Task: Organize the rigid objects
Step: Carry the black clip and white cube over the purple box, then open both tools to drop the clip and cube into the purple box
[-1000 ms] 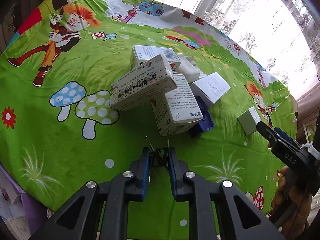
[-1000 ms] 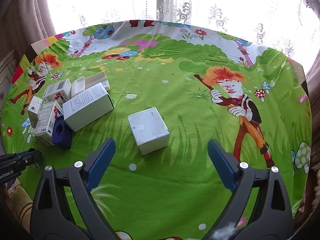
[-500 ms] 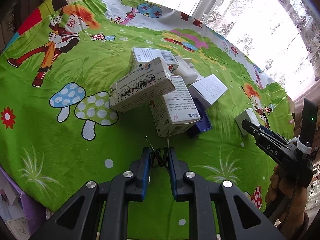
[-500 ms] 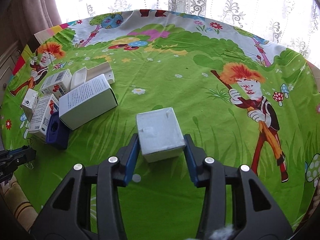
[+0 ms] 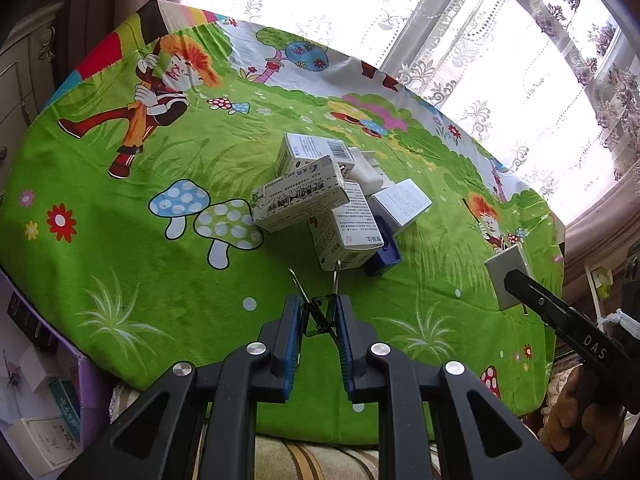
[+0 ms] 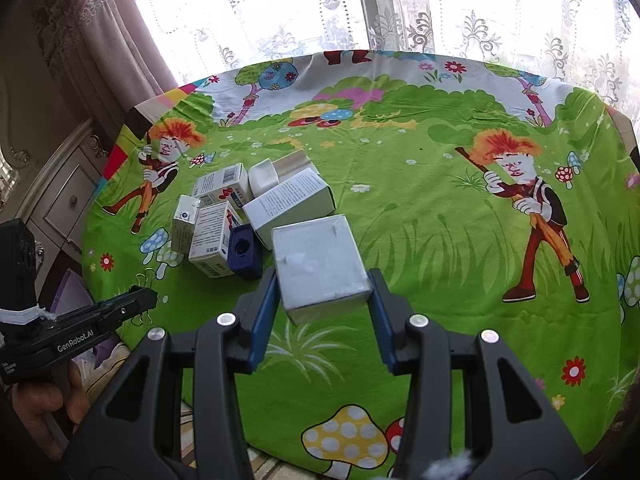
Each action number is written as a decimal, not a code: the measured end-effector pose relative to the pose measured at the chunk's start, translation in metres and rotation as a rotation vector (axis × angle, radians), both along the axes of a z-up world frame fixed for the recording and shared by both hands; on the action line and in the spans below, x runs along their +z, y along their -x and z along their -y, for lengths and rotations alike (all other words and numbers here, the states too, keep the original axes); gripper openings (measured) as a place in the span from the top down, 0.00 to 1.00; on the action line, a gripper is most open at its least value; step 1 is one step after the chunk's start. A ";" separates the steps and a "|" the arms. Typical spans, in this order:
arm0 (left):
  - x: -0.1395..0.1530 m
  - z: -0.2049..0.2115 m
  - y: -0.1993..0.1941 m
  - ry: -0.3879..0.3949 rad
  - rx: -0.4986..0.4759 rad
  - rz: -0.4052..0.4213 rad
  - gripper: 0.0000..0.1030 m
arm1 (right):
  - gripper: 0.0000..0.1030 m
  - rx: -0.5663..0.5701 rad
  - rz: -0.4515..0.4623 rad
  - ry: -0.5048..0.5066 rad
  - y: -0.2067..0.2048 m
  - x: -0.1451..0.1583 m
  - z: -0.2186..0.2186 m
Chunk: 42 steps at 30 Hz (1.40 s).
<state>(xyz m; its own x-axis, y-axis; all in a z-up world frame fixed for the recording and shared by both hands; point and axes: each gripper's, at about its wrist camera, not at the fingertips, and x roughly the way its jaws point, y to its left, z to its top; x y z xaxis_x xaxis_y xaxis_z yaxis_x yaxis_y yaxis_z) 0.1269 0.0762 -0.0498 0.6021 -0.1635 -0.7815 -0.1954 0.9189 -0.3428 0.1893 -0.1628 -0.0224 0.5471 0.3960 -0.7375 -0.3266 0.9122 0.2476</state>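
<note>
My right gripper (image 6: 322, 298) is shut on a plain white box (image 6: 318, 264) and holds it above the green cartoon tablecloth (image 6: 420, 232); the box also shows in the left wrist view (image 5: 507, 276). My left gripper (image 5: 319, 314) is shut on a black binder clip (image 5: 320, 314), its wire handles pointing forward. A cluster of white medicine boxes (image 5: 300, 198) with a dark blue block (image 5: 386, 256) lies mid-table just ahead of it. The cluster shows in the right wrist view (image 6: 256, 204), left of the held box.
The round table's near edge runs just below both grippers. A purple carton (image 5: 48, 392) of boxes stands on the floor at the left. A cabinet (image 6: 60, 200) and curtains (image 6: 100, 32) stand behind the table's left side.
My right gripper closed on the white box and lifted it off the cloth, toward the cluster. My left gripper keeps the binder clip and has pulled back a little.
</note>
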 end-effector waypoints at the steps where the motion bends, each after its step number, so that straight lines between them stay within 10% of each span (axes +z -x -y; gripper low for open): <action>1: 0.003 -0.002 0.005 0.003 0.005 0.009 0.82 | 0.53 0.007 0.008 -0.005 0.006 0.005 -0.003; 24: 0.049 -0.077 0.136 0.019 0.175 0.133 0.82 | 0.53 0.214 0.050 -0.054 0.131 0.053 -0.081; 42: 0.027 -0.179 0.201 -0.004 0.434 0.077 0.82 | 0.53 0.547 0.023 0.042 0.186 0.037 -0.214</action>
<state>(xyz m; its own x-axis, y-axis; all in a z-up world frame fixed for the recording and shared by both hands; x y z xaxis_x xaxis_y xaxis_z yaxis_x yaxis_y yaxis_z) -0.0740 0.2556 -0.0223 0.6705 0.1206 -0.7320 -0.5380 0.7585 -0.3678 0.0034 0.0513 0.0143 0.2856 0.5976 -0.7492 -0.7612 0.6164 0.2015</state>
